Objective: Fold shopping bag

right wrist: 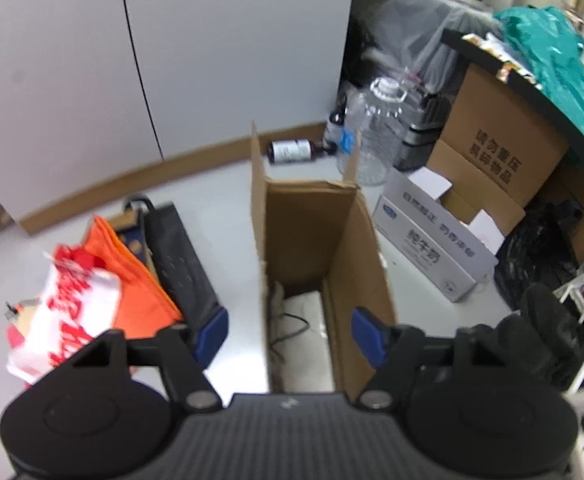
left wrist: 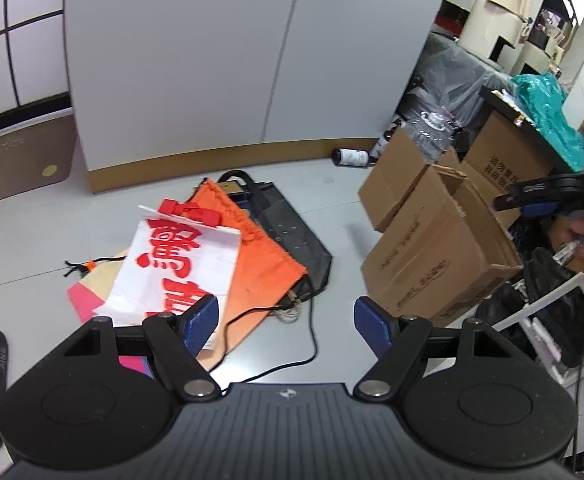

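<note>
Bright even indoor light, fisheye-bent edges, right view noticeably motion-blurred.

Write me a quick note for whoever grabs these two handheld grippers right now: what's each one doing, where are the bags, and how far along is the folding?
Left gripper: open, empty, hovering above the floor beside the pile of bags.
Right gripper: open, empty, hovering over the open cardboard box.
Bags: a loose pile on the floor; the white bag with red lettering lies on top of the orange bag, with a black bag beneath and behind them.
Done: nothing visibly folded; no bag is held.
Left: pick a bag, spread it flat, fold it.
</note>
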Demonstrator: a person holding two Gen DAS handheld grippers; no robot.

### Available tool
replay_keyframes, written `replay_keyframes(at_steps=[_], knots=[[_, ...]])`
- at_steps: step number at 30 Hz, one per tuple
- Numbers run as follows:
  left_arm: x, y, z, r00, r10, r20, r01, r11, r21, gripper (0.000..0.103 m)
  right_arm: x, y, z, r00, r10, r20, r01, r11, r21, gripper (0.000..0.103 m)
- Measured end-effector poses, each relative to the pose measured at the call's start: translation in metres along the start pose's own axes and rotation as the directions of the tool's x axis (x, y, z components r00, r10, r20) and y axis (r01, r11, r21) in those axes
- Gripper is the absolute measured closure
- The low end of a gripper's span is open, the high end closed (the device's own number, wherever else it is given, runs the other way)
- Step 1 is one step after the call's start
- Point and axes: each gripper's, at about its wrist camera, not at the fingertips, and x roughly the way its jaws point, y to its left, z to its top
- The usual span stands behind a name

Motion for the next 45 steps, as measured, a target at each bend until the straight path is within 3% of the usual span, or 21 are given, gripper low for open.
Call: replay_keyframes(at_steps=[4, 10, 21, 29, 36, 42, 45], knots=[[-0.006, 0.029, 0.000, 0.999, 0.049, 0.004, -0.049, 0.998, -0.039, 0.024, -0.040, 0.015, -0.033, 0.992, 0.048, 0.120, -0.062, 0.992, 0.113, 0.024], [-0.020, 0.062, -0.005, 0.992, 0.122, 0.015, -0.121, 0.991, -0.051, 0.024, -0.061, 0.034, -0.063, 0.974, 0.142, 0.178, -0.168, 0.975, 0.145, 0.023], [-0.016, 0.084, -0.015, 0.983, 0.184, 0.003, -0.184, 0.983, -0.019, 0.024, -0.060, 0.102, -0.078, 0.930, 0.317, 0.187, -0.297, 0.946, -0.126, 0.024], [-0.002, 0.105, -0.026, 0.982, 0.188, -0.007, -0.188, 0.979, -0.074, 0.024, -0.066, 0.133, -0.105, 0.896, 0.387, 0.218, -0.309, 0.895, -0.321, 0.024], [0.001, 0.117, -0.034, 0.985, 0.147, -0.091, -0.159, 0.978, -0.132, 0.024, -0.069, 0.165, -0.124, 0.895, 0.441, 0.064, -0.376, 0.825, -0.423, 0.026], [-0.008, 0.119, -0.044, 0.983, 0.145, -0.113, -0.157, 0.983, -0.100, 0.024, -0.065, 0.185, -0.144, 0.900, 0.435, -0.023, -0.397, 0.799, -0.450, 0.026], [-0.013, 0.120, -0.049, 0.980, 0.159, -0.121, -0.171, 0.981, -0.093, 0.024, -0.065, 0.192, -0.152, 0.899, 0.434, -0.055, -0.410, 0.793, -0.450, 0.018]])
